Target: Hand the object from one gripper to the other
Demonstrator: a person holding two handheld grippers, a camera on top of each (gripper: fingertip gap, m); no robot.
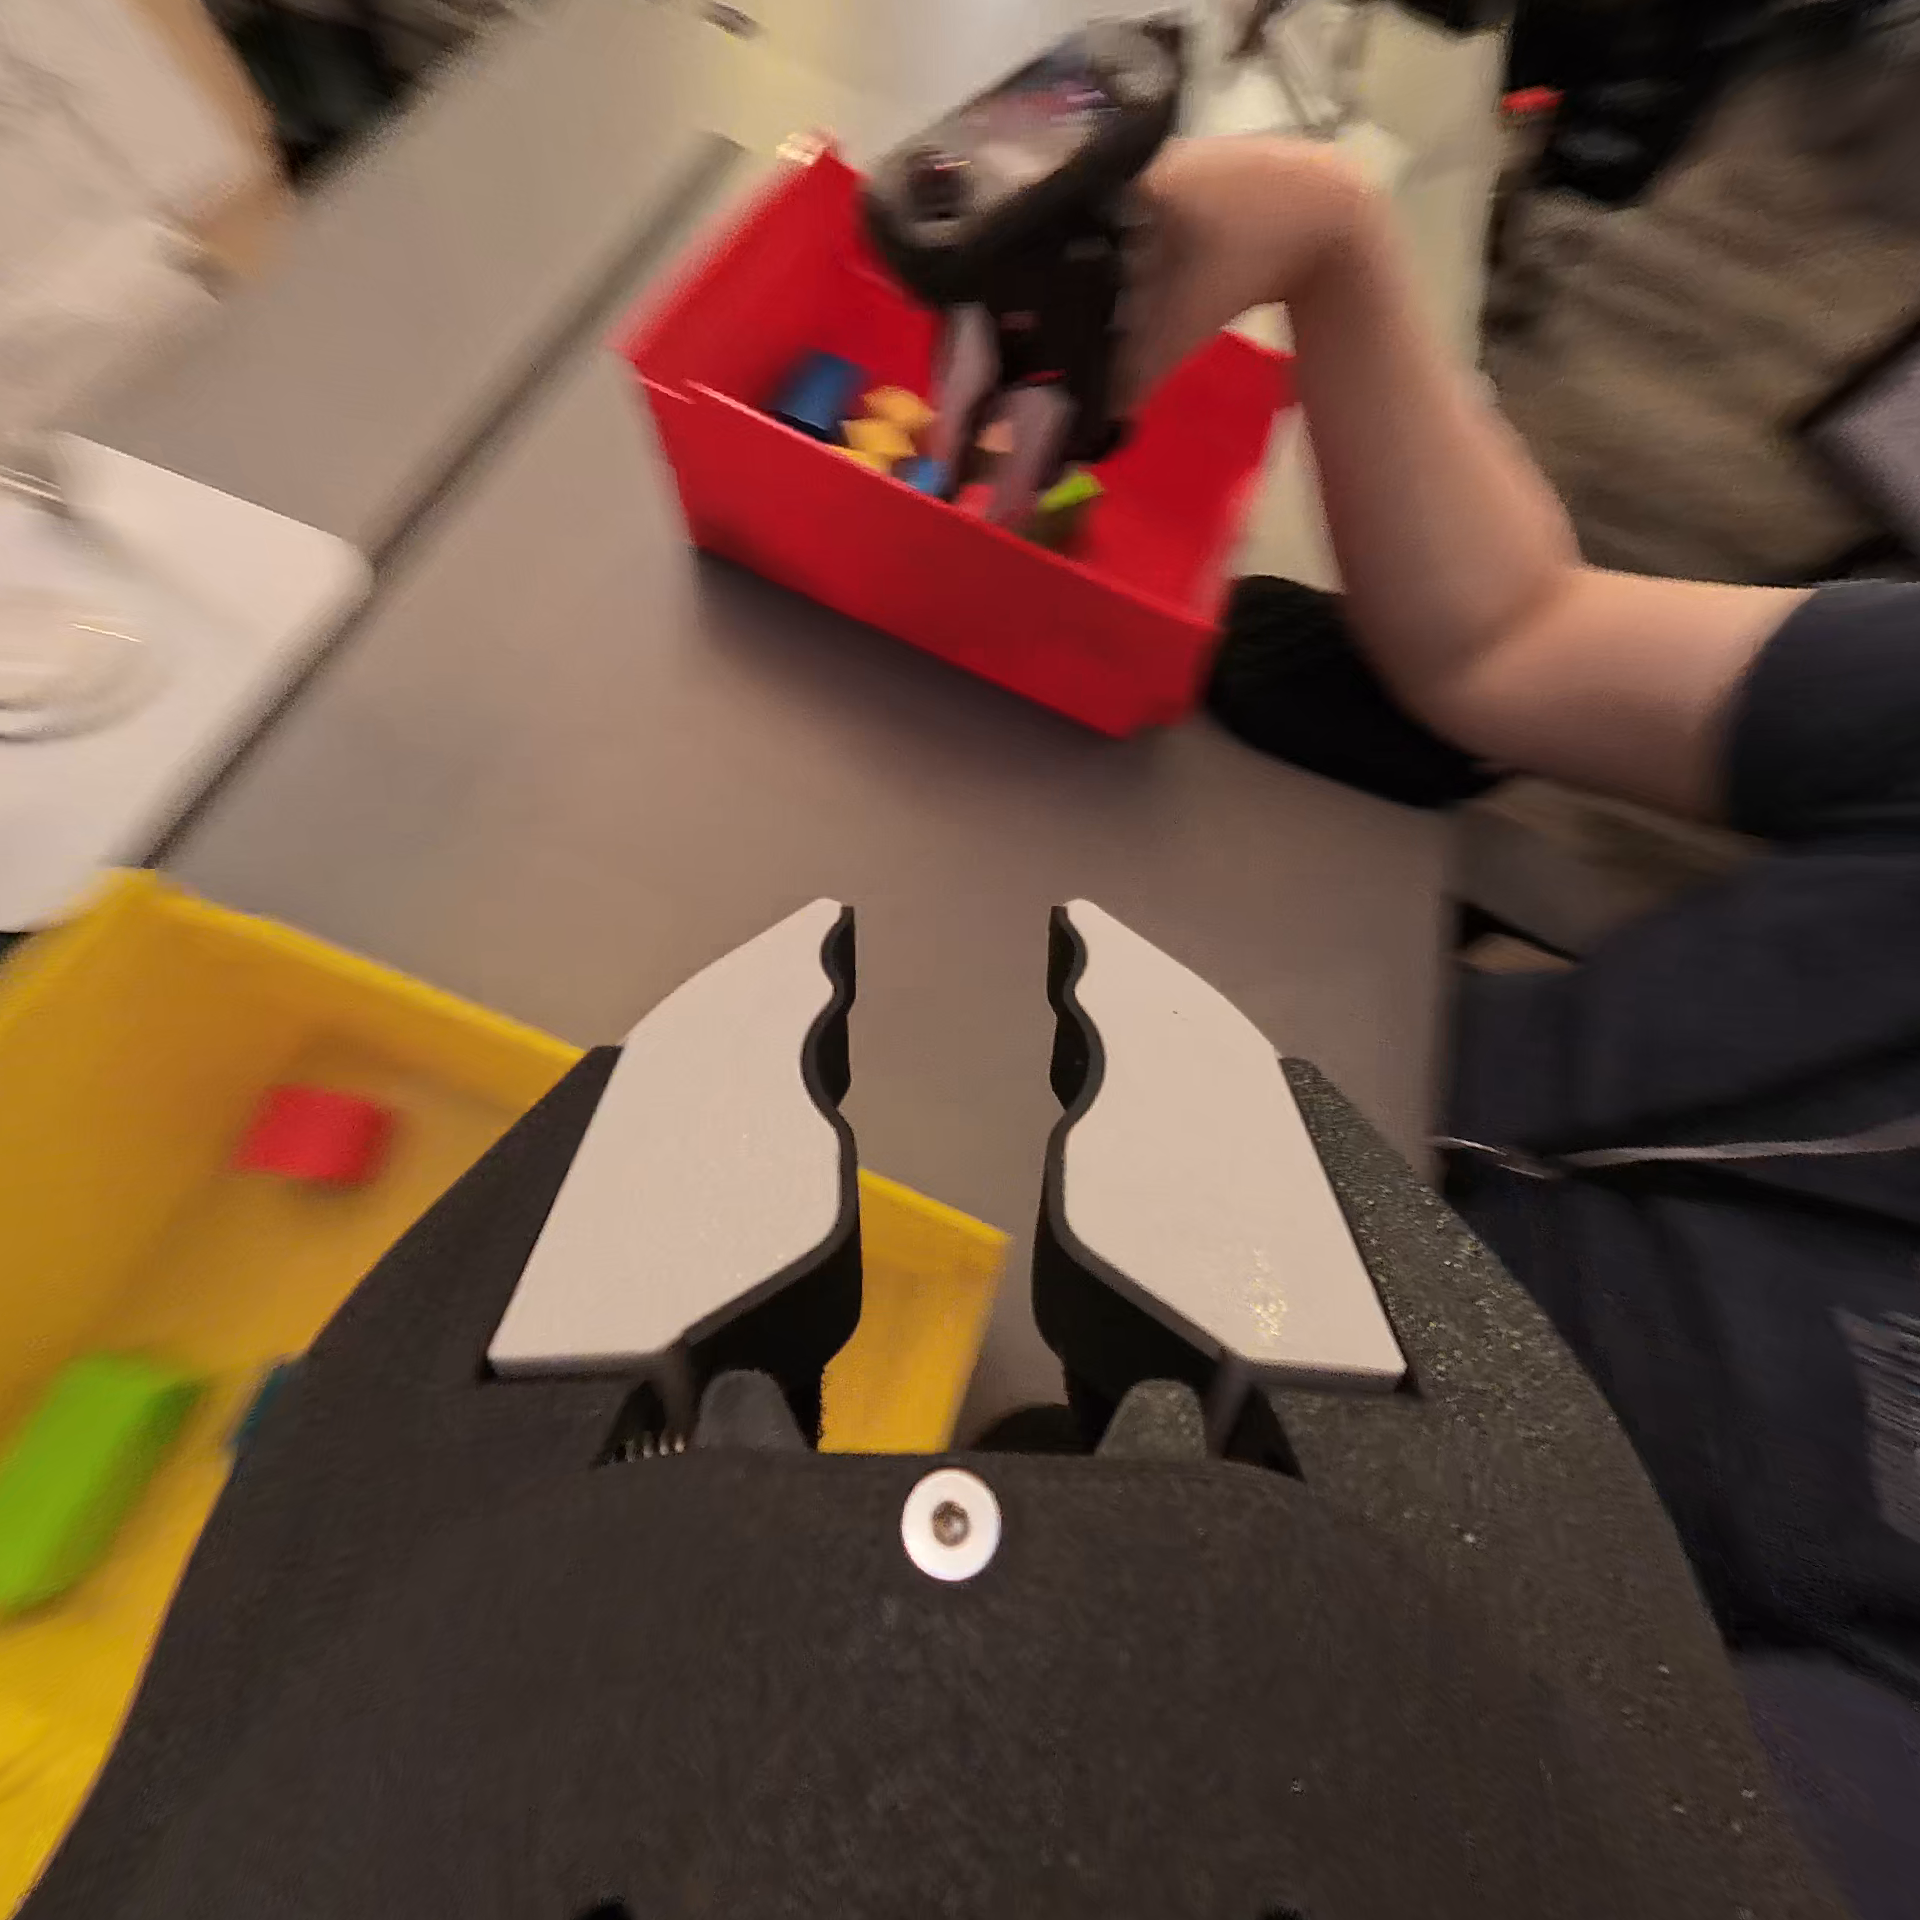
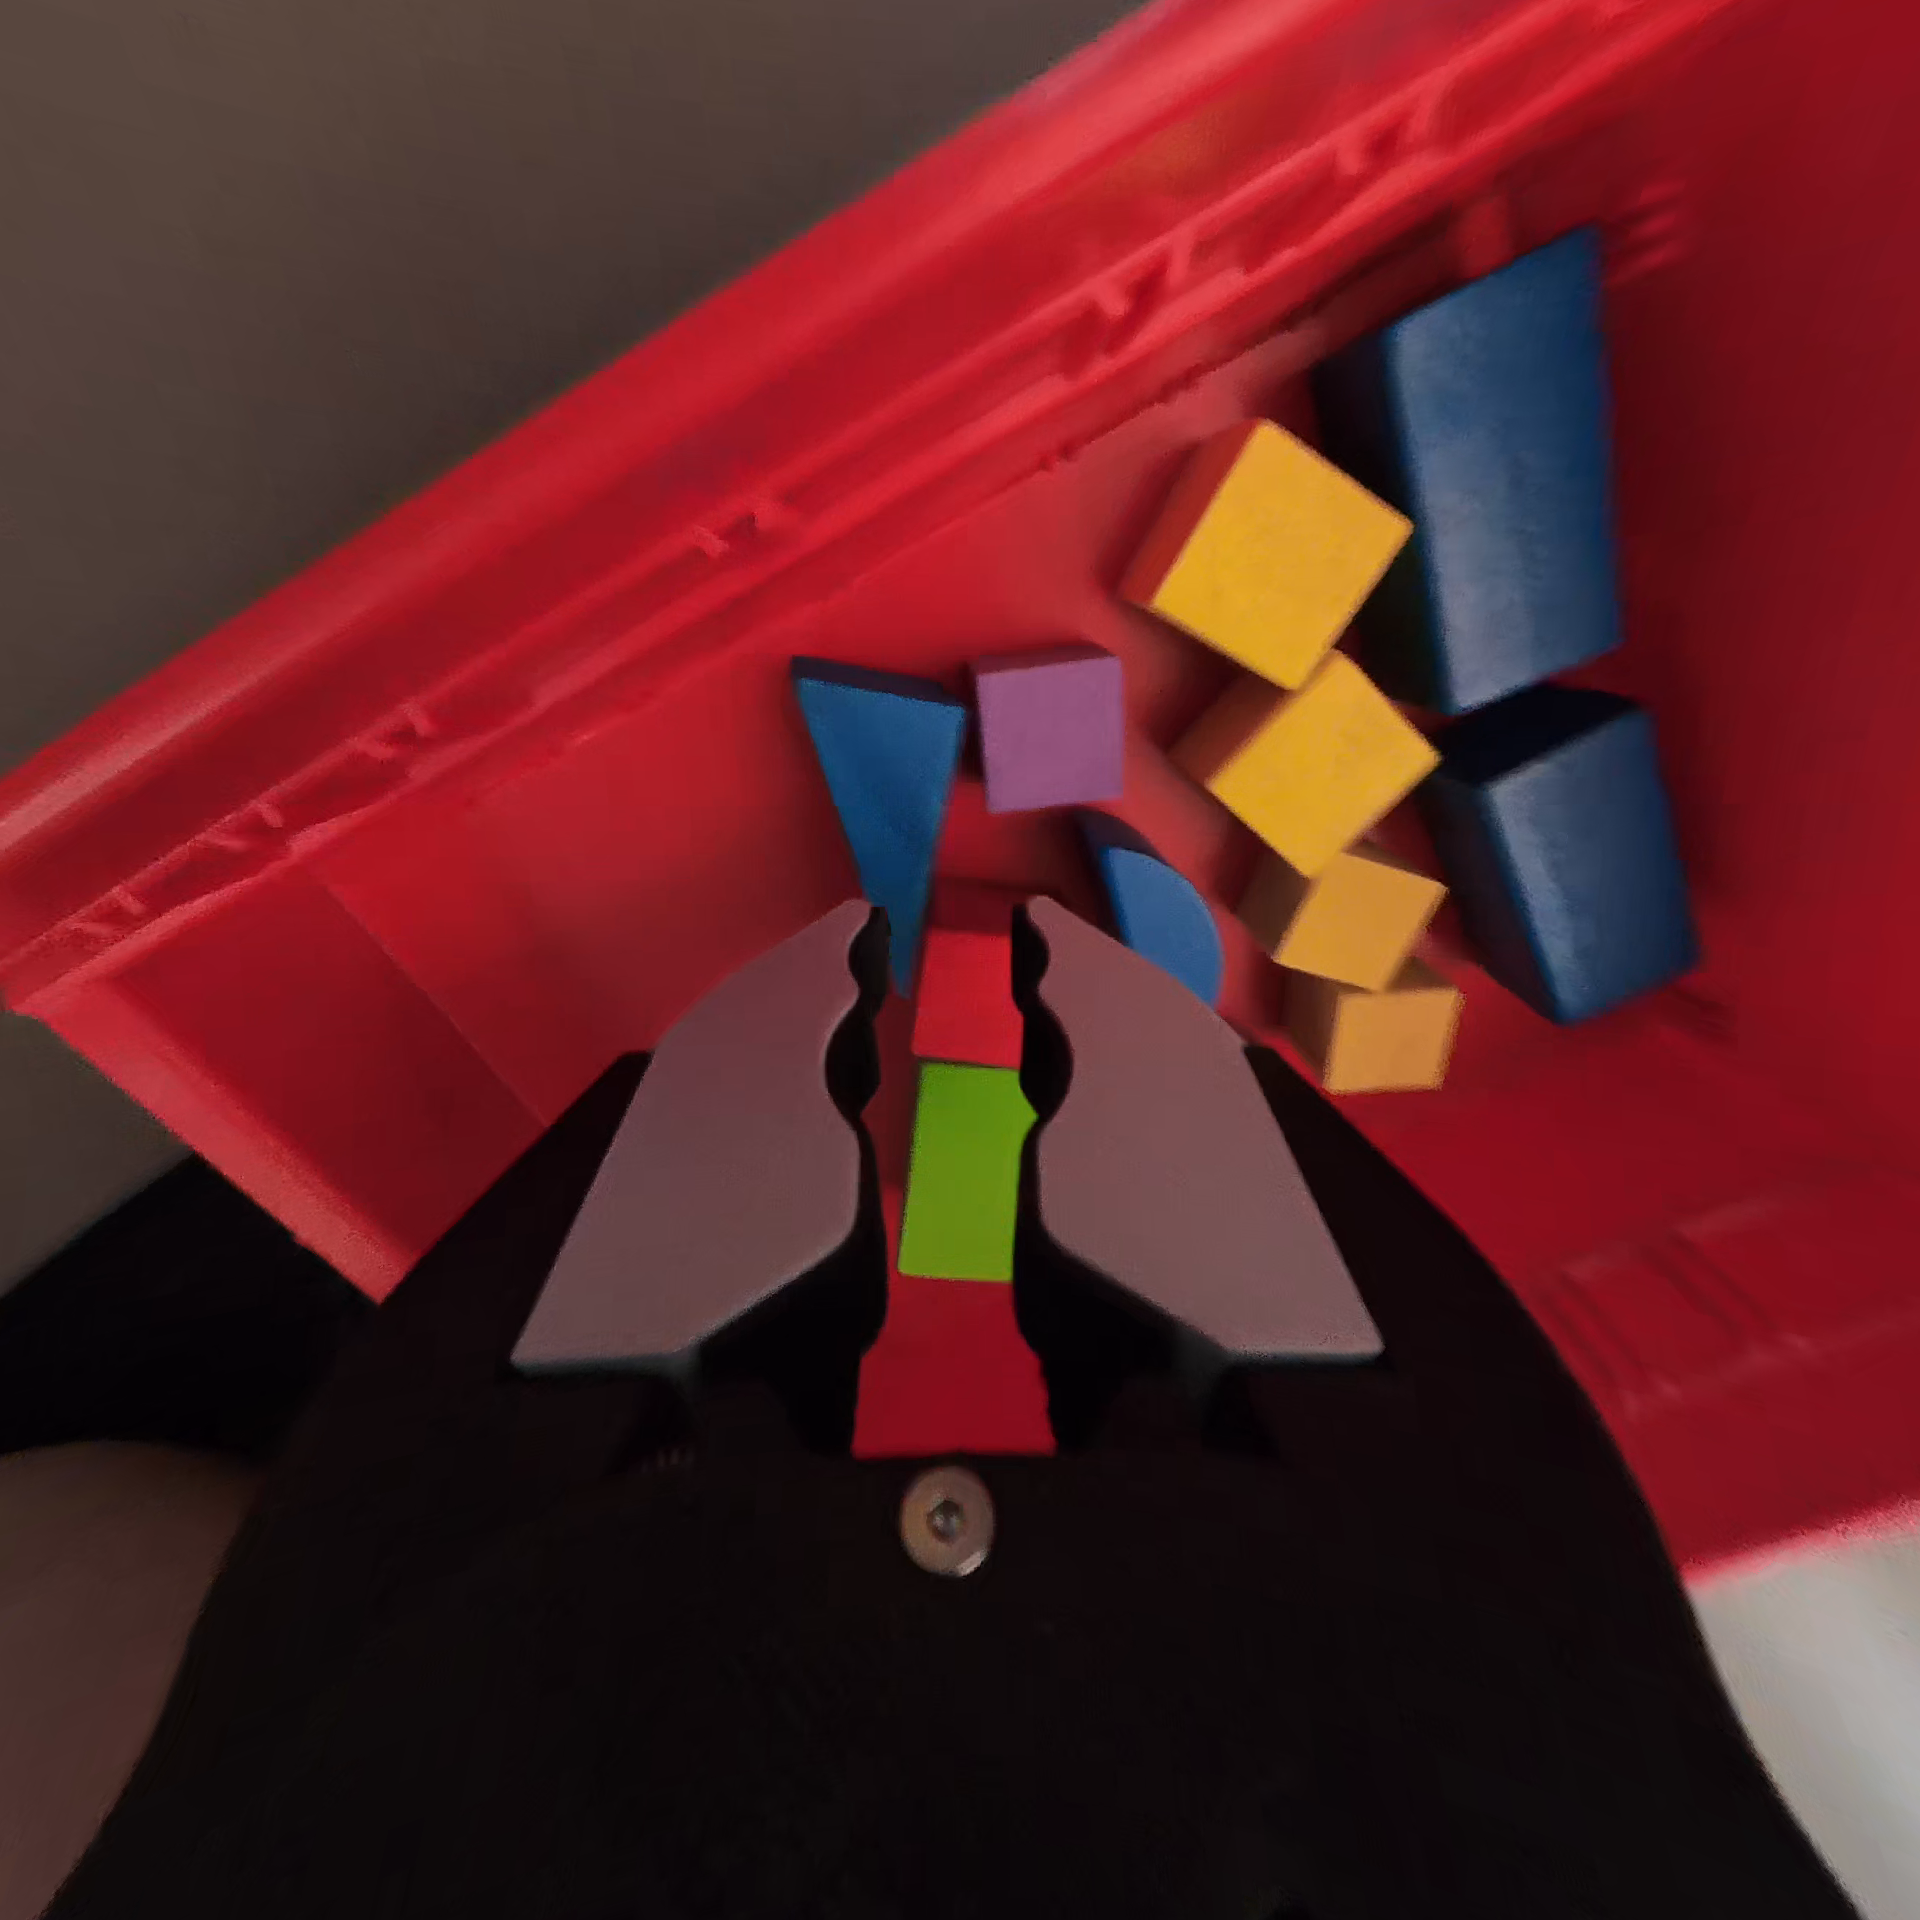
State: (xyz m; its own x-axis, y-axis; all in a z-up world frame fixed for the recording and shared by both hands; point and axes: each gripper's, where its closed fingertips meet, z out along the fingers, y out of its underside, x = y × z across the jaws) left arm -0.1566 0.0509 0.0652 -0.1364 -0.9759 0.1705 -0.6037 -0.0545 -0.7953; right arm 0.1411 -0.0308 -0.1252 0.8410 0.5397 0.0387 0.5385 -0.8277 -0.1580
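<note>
your right claw (image 2: 951, 961) reaches into the red bin (image 2: 623, 665), jaws parted around a red block (image 2: 964, 997) and green block (image 2: 961, 1174), not clamped. your left claw (image 1: 951, 914) hangs open, empty, over the desk (image 1: 623, 727).

Dark tabletop (image 1: 582, 748) with red bin (image 1: 935, 582) and yellow bin (image 1: 436, 1023).

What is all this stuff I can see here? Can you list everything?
Red plastic bin: one, on the dark table.
Yellow plastic bin: one, near left.
Red block and green block: one each, inside yellow bin.
Yellow-orange cubes: four, in red bin.
Dark blue blocks: two large, in red bin.
Purple cube: one, in red bin.
Green rectangular block: one, between right fingers.
Left gripper: open, empty.
Right gripper: inside red bin.
</note>
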